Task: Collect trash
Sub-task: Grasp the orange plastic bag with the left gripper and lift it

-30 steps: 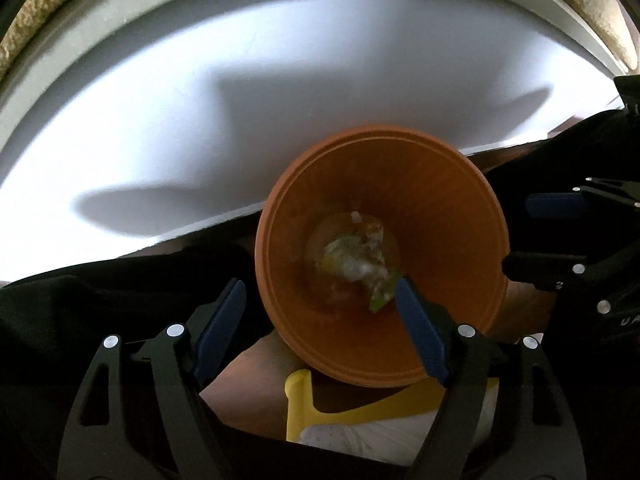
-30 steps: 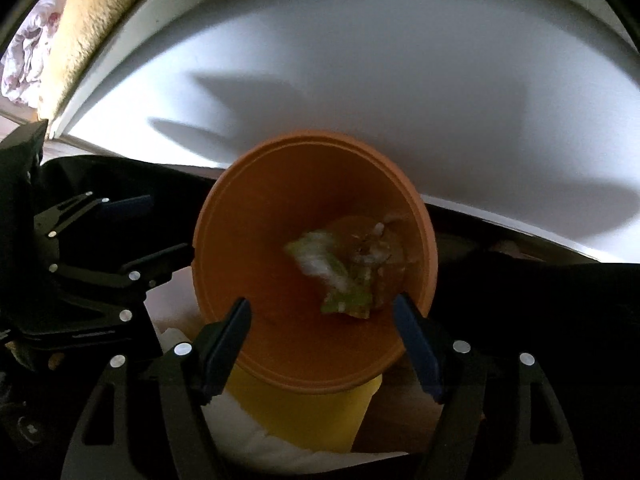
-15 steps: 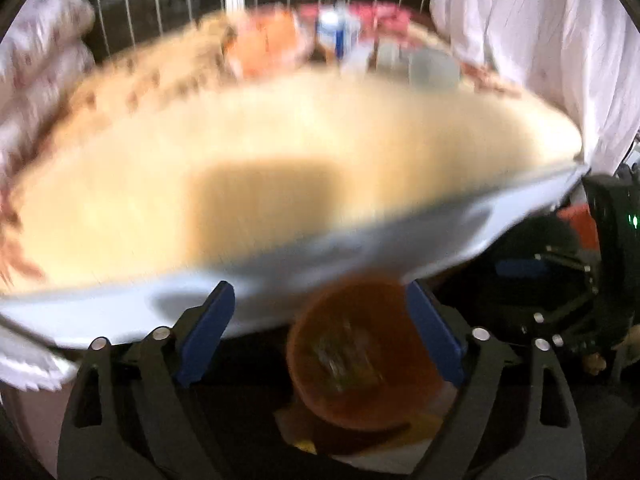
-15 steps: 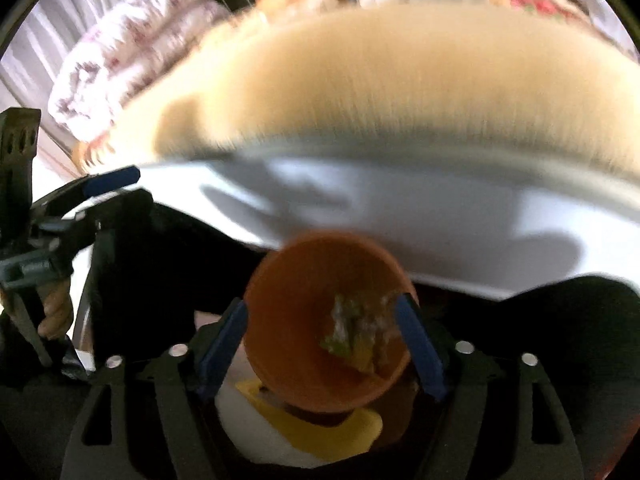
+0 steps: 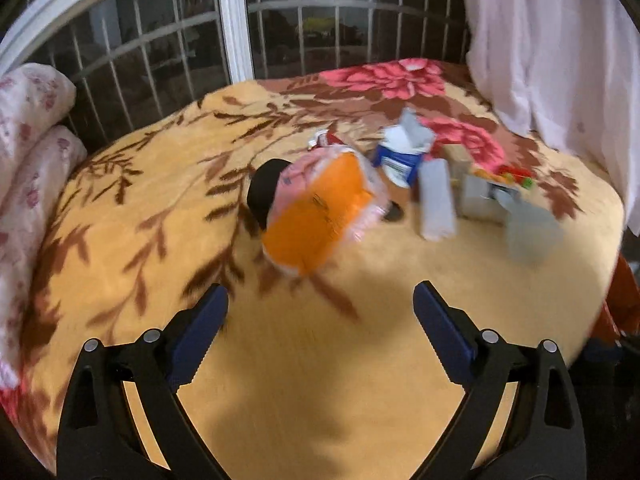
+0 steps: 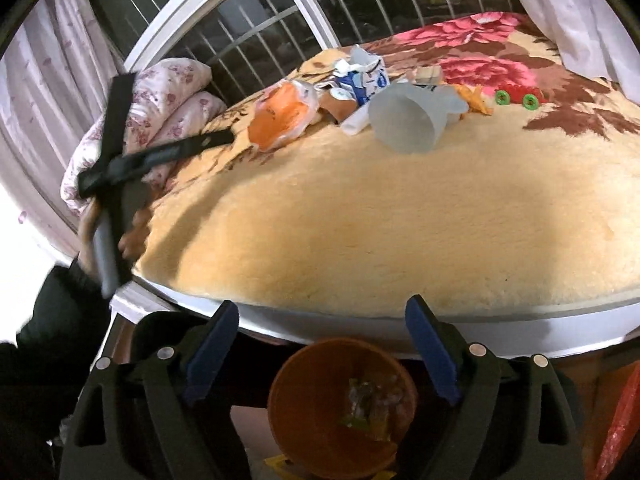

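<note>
Trash lies on a yellow flowered blanket (image 5: 320,360) on the bed: an orange plastic bag (image 5: 316,216), a blue and white carton (image 5: 400,156), a white wrapper (image 5: 436,200) and a clear plastic cup (image 5: 528,232). My left gripper (image 5: 320,316) is open and empty, above the blanket short of the orange bag. My right gripper (image 6: 322,336) is open and empty at the bed's front edge. Below it stands an orange bin (image 6: 340,408) with scraps inside. The right wrist view also shows the orange bag (image 6: 280,114), carton (image 6: 364,76), cup (image 6: 404,118) and left gripper (image 6: 156,156).
A barred window (image 5: 240,40) runs behind the bed. Folded pink floral bedding (image 5: 28,152) lies at the left. A white curtain (image 5: 560,60) hangs at the right. A red toy with green wheels (image 6: 516,94) lies at the far right. The bed has a white frame (image 6: 400,336).
Both grippers rose from over the orange bin to bed height. The left one has moved out over the blanket toward the trash. Both stay open.
</note>
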Action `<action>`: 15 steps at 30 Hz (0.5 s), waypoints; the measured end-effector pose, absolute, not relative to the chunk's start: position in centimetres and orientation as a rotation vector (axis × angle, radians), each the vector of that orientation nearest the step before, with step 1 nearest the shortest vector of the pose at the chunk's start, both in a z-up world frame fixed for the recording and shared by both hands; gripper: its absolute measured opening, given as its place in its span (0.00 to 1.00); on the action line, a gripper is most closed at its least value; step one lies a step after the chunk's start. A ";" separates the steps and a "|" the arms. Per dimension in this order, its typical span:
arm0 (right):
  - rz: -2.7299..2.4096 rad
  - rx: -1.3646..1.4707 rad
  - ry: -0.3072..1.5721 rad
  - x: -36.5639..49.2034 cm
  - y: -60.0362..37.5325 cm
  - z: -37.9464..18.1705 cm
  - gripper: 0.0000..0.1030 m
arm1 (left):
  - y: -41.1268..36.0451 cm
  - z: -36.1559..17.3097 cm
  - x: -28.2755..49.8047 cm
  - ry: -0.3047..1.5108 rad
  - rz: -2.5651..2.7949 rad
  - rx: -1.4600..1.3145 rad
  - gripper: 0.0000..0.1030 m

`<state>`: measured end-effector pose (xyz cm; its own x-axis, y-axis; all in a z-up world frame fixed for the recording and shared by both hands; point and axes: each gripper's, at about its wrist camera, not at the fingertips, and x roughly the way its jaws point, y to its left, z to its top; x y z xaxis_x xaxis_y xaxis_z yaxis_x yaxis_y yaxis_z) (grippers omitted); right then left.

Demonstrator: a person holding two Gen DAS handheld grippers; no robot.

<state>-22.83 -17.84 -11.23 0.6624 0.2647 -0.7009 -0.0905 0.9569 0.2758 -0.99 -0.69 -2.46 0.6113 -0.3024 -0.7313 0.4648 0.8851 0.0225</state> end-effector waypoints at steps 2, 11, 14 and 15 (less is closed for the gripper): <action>0.189 0.203 0.840 -22.4 -17.8 -11.8 0.81 | -1.3 -3.4 1.4 0.829 -0.443 0.213 0.89; 0.193 0.194 0.897 -20.9 -17.4 -14.4 0.81 | -3.0 -5.8 7.1 0.907 -0.435 0.100 0.54; 0.196 0.199 0.903 -21.1 -17.3 -14.6 0.81 | -3.6 -5.7 5.7 0.893 -0.433 0.138 0.34; 0.197 0.199 0.902 -21.2 -17.3 -14.5 0.81 | -3.6 -5.5 4.8 0.887 -0.437 0.148 0.31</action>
